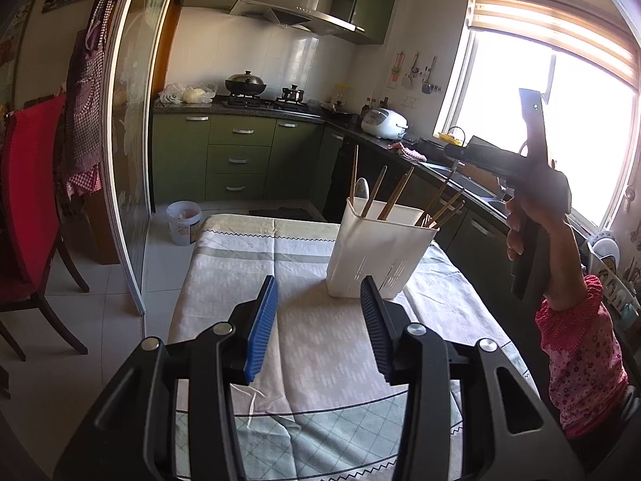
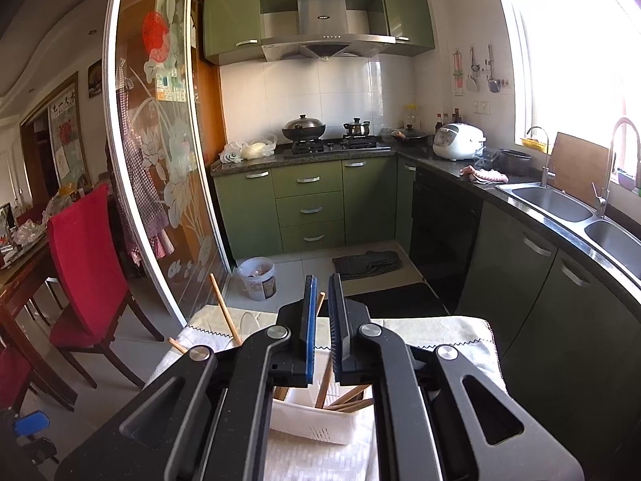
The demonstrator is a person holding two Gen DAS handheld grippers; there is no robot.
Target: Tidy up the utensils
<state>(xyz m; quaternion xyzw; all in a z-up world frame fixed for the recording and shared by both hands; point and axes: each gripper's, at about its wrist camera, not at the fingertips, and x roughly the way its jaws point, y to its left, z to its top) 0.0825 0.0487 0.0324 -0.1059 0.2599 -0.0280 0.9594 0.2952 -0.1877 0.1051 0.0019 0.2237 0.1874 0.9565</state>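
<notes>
A white slotted utensil holder (image 1: 380,256) (image 2: 312,425) stands on the cloth-covered table (image 1: 300,340). Several wooden chopsticks (image 1: 394,194) and a spoon (image 1: 361,190) stick up out of it. My left gripper (image 1: 319,280) hovers low over the cloth just short of the holder, open with nothing between its fingers. A hand holds my right gripper (image 1: 450,150) (image 2: 322,278) above the holder's right side. Its jaws stand almost together, shut on one chopstick (image 2: 321,302) that hangs upright, its lower end down inside the holder.
A red chair (image 1: 32,200) (image 2: 84,248) and a sliding glass door (image 1: 128,140) are to the left. A small bucket (image 1: 183,222) sits on the floor beyond the table. Green cabinets and a sink counter (image 2: 561,200) run along the right.
</notes>
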